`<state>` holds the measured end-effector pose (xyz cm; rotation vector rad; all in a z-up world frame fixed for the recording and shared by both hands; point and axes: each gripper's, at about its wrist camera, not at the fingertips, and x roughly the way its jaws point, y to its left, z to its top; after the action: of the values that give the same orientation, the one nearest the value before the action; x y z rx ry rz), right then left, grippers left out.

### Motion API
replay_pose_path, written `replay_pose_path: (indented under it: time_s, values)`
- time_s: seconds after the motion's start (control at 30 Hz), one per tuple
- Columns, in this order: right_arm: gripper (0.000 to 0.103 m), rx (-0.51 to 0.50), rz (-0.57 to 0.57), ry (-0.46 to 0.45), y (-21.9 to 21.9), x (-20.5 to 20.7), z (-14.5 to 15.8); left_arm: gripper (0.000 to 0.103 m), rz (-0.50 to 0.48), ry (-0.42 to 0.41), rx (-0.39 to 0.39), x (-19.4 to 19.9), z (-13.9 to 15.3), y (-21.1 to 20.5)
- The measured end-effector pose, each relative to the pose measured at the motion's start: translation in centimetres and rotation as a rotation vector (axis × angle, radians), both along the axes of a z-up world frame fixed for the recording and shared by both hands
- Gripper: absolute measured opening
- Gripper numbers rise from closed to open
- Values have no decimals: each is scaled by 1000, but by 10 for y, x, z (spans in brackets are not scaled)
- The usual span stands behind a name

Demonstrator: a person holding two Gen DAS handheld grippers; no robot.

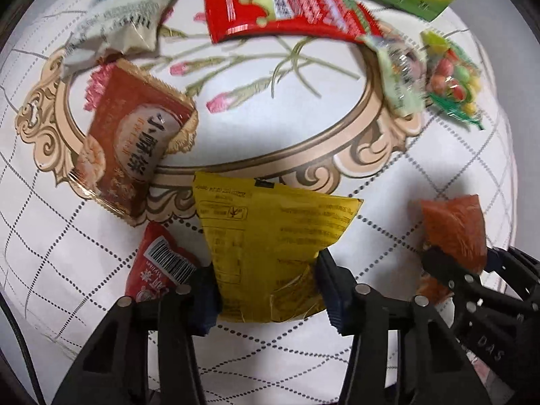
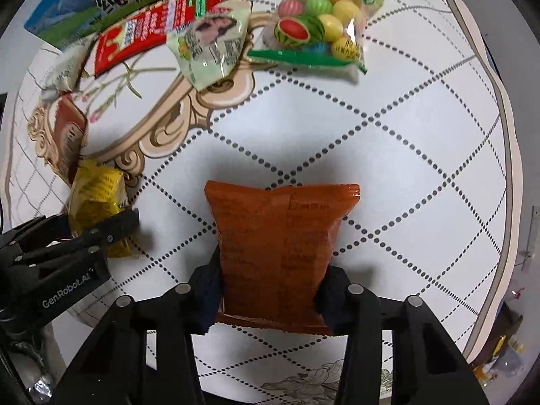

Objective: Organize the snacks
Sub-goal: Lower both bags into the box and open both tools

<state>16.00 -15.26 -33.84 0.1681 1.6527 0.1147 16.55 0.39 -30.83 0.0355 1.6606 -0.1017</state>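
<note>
While the left gripper (image 1: 266, 290) pinches a crinkly yellow foil packet (image 1: 270, 236) and the right gripper (image 2: 270, 290) an orange plastic pouch (image 2: 280, 246), either slick wrapper could slip onto the red barcoded sachet (image 1: 158, 270) at 8 o'clock.

Bright overhead light, soft shadows, blurred far snacks, fisheye-bent edges.

The tabletop (image 2: 405, 155) wears a white cloth crossed by dotted grey diamond lines — at its middle a printed oval frame (image 1: 337, 148) of tan scrollwork encloses pink flowers (image 1: 219, 101) on thin green stems. Beyond the tabletop's curved right edge, dim floor clutter (image 2: 506, 347) shows, too blurred to identify.
</note>
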Motion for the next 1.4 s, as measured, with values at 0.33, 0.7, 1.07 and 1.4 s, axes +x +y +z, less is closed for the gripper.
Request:
replay_pose_path:
  time_s: [0.33,0.7,1.07,1.4]
  values:
    - [49,212,-74,-159,-3,37,91,47,54,-102,-166,39,96,34]
    - [49,233,-31,-423,-25,171,204,47,60,-304,-224,178,217,-2]
    - [49,139,13,-346,19,286,140,47,90,-122,-151,300,130,-9]
    - [50,132,38,-201,24,306,71,48,73,61,-144,313,59,-14]
